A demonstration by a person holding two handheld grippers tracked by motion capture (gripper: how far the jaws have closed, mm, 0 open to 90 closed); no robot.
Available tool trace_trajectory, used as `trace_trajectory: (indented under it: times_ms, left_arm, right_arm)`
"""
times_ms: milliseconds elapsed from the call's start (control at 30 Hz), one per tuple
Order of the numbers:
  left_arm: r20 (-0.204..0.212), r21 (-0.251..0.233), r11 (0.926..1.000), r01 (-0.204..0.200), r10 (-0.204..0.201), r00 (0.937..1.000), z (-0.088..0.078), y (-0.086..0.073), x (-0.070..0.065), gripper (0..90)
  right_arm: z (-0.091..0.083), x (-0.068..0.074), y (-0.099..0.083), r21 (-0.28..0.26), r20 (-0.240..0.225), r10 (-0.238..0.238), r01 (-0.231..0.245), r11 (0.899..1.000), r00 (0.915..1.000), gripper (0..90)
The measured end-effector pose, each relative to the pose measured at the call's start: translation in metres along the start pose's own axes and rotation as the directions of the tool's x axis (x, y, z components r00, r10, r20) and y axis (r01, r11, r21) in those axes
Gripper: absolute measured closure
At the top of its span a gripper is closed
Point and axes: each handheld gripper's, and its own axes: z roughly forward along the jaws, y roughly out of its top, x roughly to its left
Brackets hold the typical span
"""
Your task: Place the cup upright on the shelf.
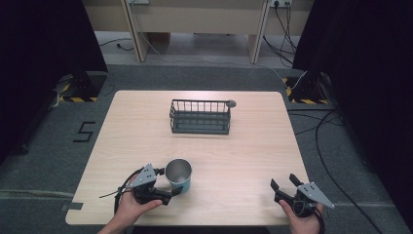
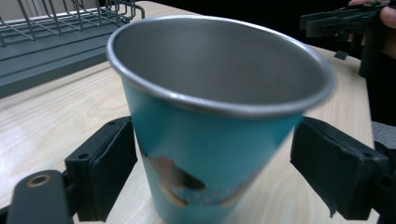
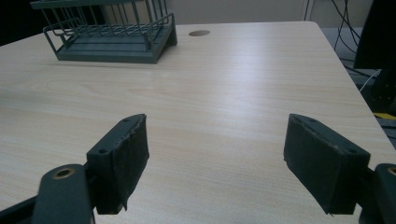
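Left gripper [image 1: 165, 187] jaws are spread either side of the teal cup [image 1: 178, 175], upright, mouth up, empty, at the table's [image 1: 234, 161] 7 o'clock. Right gripper [image 1: 284, 183] gapes at 5. Wire rack [image 1: 200, 117] sits empty at 12.

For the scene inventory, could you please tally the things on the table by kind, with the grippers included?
Cups: 1, the teal metal cup
Racks: 1, the dark wire rack
Grippers: 2, the left gripper with its jaws around the cup, the right gripper open
Total: 4
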Motion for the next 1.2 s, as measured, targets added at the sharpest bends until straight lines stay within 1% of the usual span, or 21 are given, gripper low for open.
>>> trace_trajectory:
  times_ms: [67,100,233,300,400,500,667,767,833,967,1200]
  left_arm:
    - [0.000,0.000,1.0000,-0.006,0.006,1.0000,0.002,0.000,0.000,14.0]
    - [0.000,0.002,1.0000,-0.004,0.004,1.0000,0.007,0.000,0.001,14.1]
    - [0.007,0.001,1.0000,0.001,-0.001,1.0000,0.015,0.000,0.002,14.1]
    - [0.021,-0.009,1.0000,0.001,-0.001,0.9998,0.015,-0.001,0.003,14.4]
    - [0.013,-0.010,0.9999,-0.008,0.008,0.9999,0.014,0.000,0.003,15.7]
    - [0.009,-0.016,0.9998,-0.007,0.007,0.9999,0.012,0.001,0.003,16.0]
    - [-0.011,-0.051,0.9986,-0.013,0.012,0.9999,0.007,0.008,0.006,16.0]
    - [-0.018,-0.058,0.9982,-0.013,0.012,0.9998,0.006,0.012,0.008,16.0]
    - [-0.029,-0.077,0.9969,-0.015,0.012,0.9995,0.005,0.017,0.011,16.1]
    - [-0.034,-0.091,0.9955,-0.029,0.026,0.9991,0.007,0.025,0.013,16.1]
    - [-0.032,-0.115,0.9930,-0.026,0.023,0.9992,0.015,0.037,0.017,16.1]
  right_arm:
    - [0.000,0.000,0.000,0.000,0.000,0.000,0.000,1.000,1.0000,22.9]
    - [0.000,0.000,0.000,0.000,0.000,0.000,0.000,1.000,1.0000,22.9]
    - [0.000,0.000,0.000,0.000,-0.003,0.000,0.000,1.000,1.0000,23.0]
    - [0.000,0.000,0.000,-0.001,-0.002,-0.001,0.001,1.000,1.0000,23.0]
    - [0.000,0.000,0.000,0.000,-0.004,-0.002,0.002,1.000,1.0000,23.1]
    - [0.000,0.000,0.000,0.000,-0.006,-0.001,0.001,1.000,1.0000,23.1]
    - [0.000,0.000,0.000,0.000,-0.006,0.004,-0.004,1.000,1.0000,23.2]
    - [0.000,0.000,0.000,-0.001,-0.007,0.004,-0.004,1.000,1.0000,23.2]
    - [0.000,0.000,0.000,-0.002,-0.006,0.004,-0.004,1.000,1.0000,23.3]
    - [0.000,0.000,0.000,-0.002,-0.007,0.004,-0.004,1.000,1.0000,23.3]
    - [0.000,0.000,0.000,-0.002,-0.005,0.008,-0.008,1.000,1.0000,23.3]
